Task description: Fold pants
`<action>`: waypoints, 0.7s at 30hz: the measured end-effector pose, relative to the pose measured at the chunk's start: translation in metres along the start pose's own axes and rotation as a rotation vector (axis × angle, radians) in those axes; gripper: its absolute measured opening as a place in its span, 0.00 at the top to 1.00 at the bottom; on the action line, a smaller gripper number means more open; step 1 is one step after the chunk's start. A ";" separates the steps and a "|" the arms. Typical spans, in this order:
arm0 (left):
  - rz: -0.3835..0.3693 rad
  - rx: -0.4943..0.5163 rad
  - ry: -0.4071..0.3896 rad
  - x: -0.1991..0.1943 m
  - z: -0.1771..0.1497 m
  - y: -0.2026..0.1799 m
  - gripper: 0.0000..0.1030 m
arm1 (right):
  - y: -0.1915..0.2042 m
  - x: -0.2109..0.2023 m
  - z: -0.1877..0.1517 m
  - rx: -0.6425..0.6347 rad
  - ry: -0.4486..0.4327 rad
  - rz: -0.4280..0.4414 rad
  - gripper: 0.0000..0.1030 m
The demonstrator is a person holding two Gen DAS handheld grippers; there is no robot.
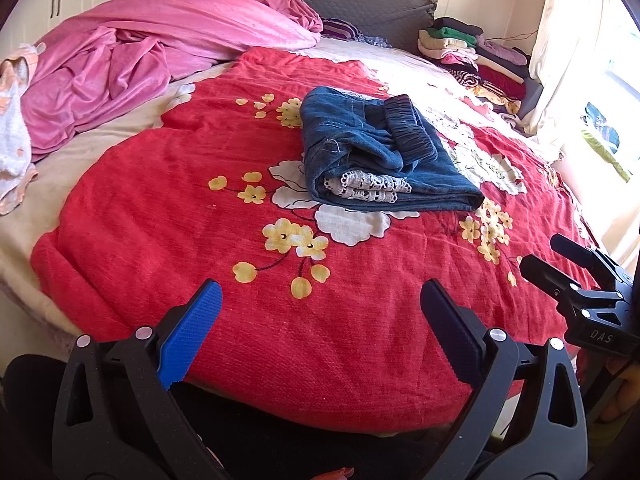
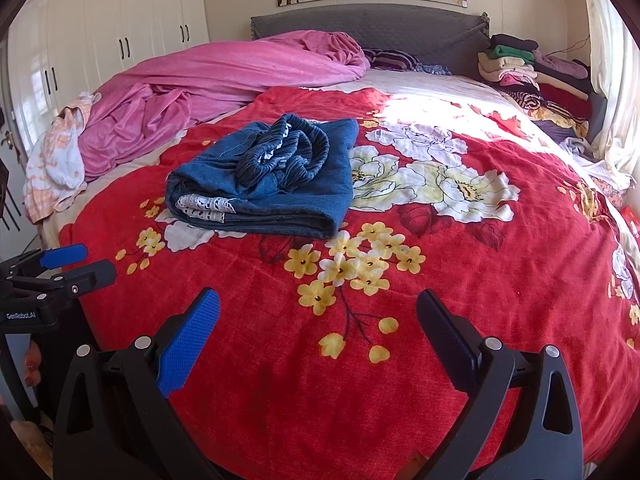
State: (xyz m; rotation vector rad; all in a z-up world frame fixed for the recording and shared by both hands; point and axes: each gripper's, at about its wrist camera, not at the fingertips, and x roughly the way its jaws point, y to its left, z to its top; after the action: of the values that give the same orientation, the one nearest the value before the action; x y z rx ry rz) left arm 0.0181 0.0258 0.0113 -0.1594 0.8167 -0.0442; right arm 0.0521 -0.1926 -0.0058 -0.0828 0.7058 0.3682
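Note:
Blue denim pants [image 1: 380, 152] [image 2: 272, 176] lie folded into a compact bundle on the red flowered blanket [image 1: 200, 220] [image 2: 440, 300], with the gathered elastic waistband on top and white lace trim showing at the near fold. My left gripper [image 1: 320, 300] is open over the near edge of the bed, well short of the pants, holding nothing. My right gripper [image 2: 318, 312] is also open and empty, near the bed's front edge. Each gripper shows at the side of the other's view: the right one [image 1: 548, 260], the left one [image 2: 92, 262].
A crumpled pink blanket [image 1: 140, 52] [image 2: 200, 88] covers the far left of the bed. A stack of folded clothes [image 1: 472, 52] [image 2: 528, 68] sits at the far right by the grey headboard [image 2: 360, 24]. White wardrobes [image 2: 120, 32] line the left wall; a curtain [image 1: 580, 40] hangs right.

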 end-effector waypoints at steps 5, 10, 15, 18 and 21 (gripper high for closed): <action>-0.001 0.001 0.000 0.000 0.000 0.000 0.09 | 0.000 0.000 0.000 0.000 0.000 0.000 0.05; -0.001 0.001 0.000 0.000 0.000 0.000 0.09 | 0.000 0.000 0.000 0.003 0.001 -0.003 0.05; -0.001 0.003 -0.001 -0.001 0.000 0.000 0.09 | -0.001 0.000 0.000 0.003 0.000 -0.004 0.05; -0.004 0.003 -0.002 -0.001 0.000 0.000 0.09 | -0.001 0.000 0.000 0.001 0.001 -0.004 0.05; 0.001 0.007 -0.001 -0.001 0.000 0.001 0.09 | -0.002 0.000 0.000 0.003 0.003 -0.004 0.05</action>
State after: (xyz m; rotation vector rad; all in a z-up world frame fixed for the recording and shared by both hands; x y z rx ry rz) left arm 0.0177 0.0270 0.0117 -0.1528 0.8157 -0.0462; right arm 0.0526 -0.1941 -0.0059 -0.0817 0.7086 0.3631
